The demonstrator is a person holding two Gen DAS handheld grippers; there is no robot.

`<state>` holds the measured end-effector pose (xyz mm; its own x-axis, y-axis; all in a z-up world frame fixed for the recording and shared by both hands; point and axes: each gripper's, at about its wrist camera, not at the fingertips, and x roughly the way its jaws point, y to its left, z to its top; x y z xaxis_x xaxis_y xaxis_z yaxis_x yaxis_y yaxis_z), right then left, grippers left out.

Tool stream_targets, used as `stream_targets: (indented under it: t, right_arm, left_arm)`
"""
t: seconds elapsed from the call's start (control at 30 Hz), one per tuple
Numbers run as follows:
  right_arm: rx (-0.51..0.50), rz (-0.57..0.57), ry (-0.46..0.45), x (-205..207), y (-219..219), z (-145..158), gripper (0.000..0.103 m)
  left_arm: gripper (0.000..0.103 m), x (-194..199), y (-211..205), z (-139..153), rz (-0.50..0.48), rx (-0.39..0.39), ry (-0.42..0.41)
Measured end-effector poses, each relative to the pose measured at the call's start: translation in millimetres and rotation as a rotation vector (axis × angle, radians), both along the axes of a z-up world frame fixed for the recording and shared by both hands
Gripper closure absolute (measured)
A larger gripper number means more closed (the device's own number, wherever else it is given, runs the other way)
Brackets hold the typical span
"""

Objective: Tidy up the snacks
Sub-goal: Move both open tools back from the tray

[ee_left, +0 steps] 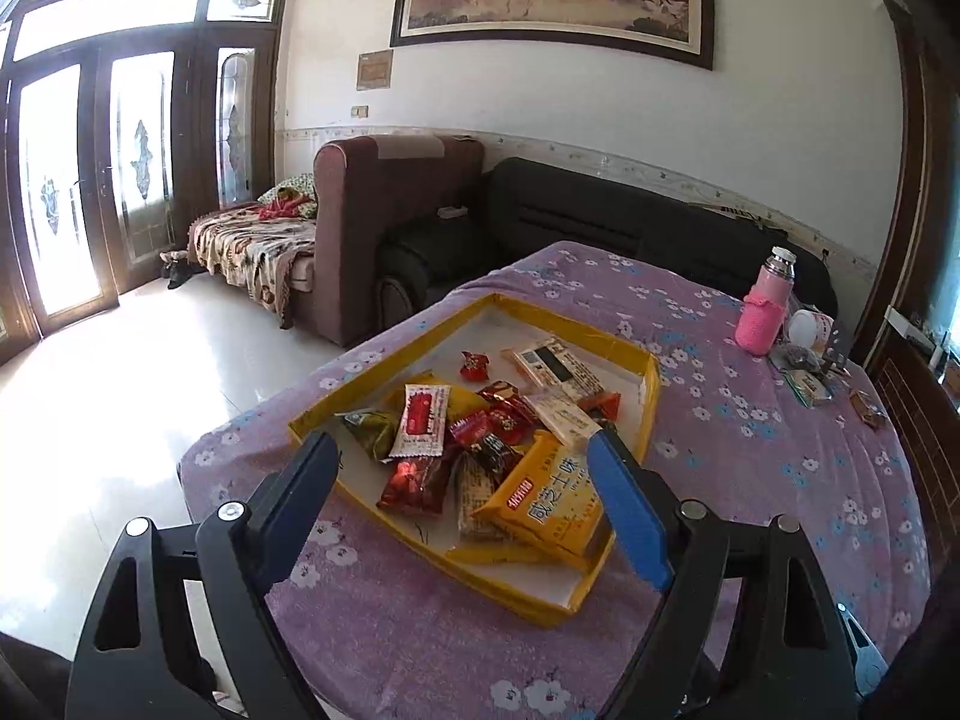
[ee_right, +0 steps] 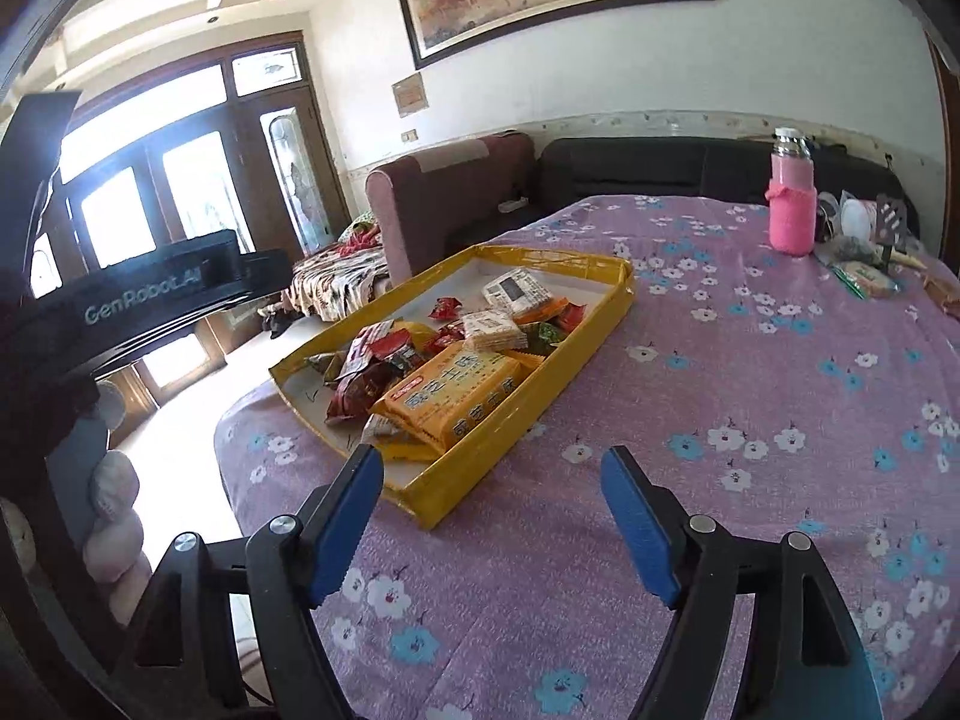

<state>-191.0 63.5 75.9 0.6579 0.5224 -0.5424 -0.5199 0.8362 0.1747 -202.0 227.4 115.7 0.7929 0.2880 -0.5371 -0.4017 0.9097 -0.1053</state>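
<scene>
Roughly, yellow biscuit pack point(ee_left: 549, 504) lies lengthwise along tray point(ee_left: 650, 384).

Flowered table point(ee_right: 750, 372): snack tray point(ee_right: 606, 324), pink flask point(ee_right: 792, 210)

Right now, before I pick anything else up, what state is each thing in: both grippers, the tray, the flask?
Left gripper: open, empty, above the tray's near end.
Right gripper: open, empty, over bare tablecloth.
Yellow tray: lidless, holding a pile of snack packets.
Orange biscuit pack: sealed, lying flat in tray.
Pink flask: upright, capped.
</scene>
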Motion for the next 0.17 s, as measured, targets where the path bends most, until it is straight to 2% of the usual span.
stream_targets:
  t: [0.17]
  right_arm:
    - [0.001, 0.0, -0.01, -3.8, -0.5, 2.1, 0.026]
  left_arm:
    - [0.017, -2.8, -10.1, 0.5, -0.015, 0.025, 0.025]
